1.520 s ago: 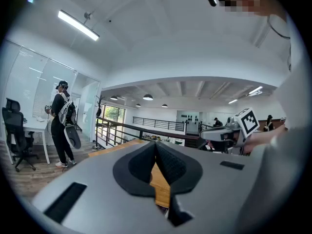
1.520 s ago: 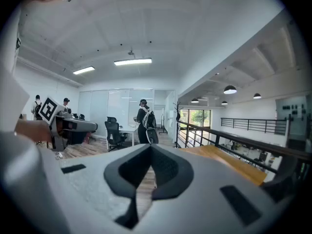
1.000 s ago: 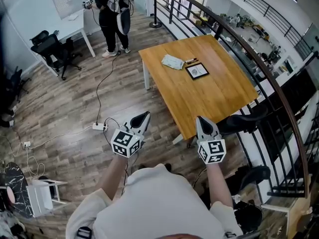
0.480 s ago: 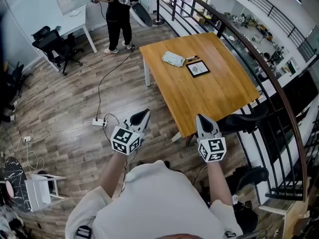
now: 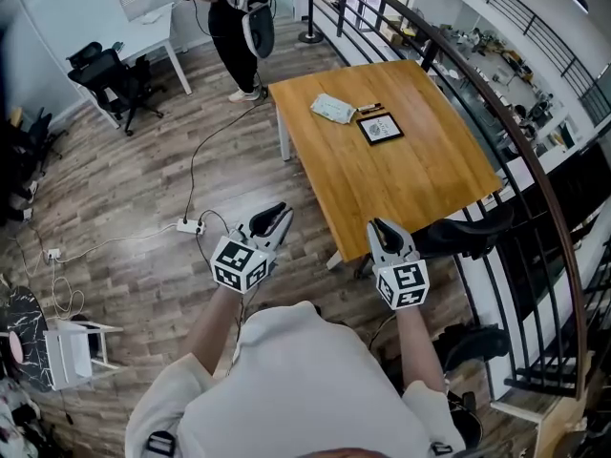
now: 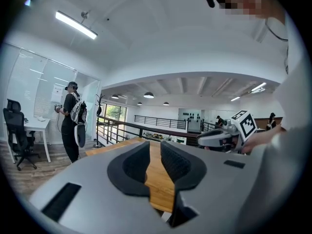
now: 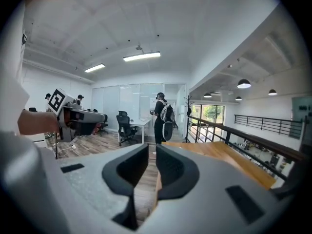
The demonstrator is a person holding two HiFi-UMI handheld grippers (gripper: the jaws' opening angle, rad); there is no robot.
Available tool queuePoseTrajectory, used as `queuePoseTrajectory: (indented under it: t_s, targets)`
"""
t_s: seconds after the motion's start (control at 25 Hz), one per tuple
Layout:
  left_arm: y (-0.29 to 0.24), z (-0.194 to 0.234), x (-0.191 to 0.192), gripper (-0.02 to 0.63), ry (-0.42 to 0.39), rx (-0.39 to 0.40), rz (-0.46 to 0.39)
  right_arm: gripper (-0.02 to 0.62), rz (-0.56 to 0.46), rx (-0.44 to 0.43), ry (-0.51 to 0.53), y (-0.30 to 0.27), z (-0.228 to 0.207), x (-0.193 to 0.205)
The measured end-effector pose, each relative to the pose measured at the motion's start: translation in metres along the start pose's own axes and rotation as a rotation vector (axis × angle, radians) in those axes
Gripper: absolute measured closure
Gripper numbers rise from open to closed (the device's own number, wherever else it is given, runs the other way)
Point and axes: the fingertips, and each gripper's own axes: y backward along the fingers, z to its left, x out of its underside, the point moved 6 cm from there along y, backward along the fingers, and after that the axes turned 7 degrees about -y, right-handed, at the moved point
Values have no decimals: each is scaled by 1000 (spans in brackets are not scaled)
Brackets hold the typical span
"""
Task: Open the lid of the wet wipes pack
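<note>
Wood-plank floor [image 5: 143, 208] of an open mezzanine office, with a dark railing [image 5: 496, 122] along one side. A wooden counter [image 5: 410, 175] stands ahead of the operator.

Task item: the wet wipes pack [image 5: 331, 109] lies flat near the far end of the counter. A dark pen [image 5: 368, 110] lies just beside it, and a black-framed card [image 5: 379, 129] is near it. Its lid cannot be made out at this range.

Left gripper [image 5: 277, 211]: held over the floor, well apart from the pack. Its fingers [image 6: 134, 162] have just been opening and now stand a narrow gap apart, with nothing between them.

Right gripper [image 5: 378, 226]: held near the counter's near corner. Its fingers [image 7: 129, 167] are likewise parted by a narrow slit and empty.

A person [image 5: 237, 17] with a backpack stands beyond the counter, clear of the work.

Assessment of handling: the pack is judged light and soft-sided. It is likely to slide on the smooth wood and to buckle if squeezed hard. The lid is probably a stiff plastic flap. Recommended hold: one gripper pins the pack body at an edge, away from the lid. The other takes the lid's free lip and lifts it about the hinge.
</note>
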Motion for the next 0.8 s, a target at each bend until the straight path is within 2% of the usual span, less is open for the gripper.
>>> queuePoseTrajectory:
  t_s: [0.4,0.8]
  targets:
    - [-12,-11,3,508,31,-2,7,531,31,-52,-17,-7,-18,11]
    - [-31,9,15,408,51,8,27,531,57,-68,-43,-37,-25,21]
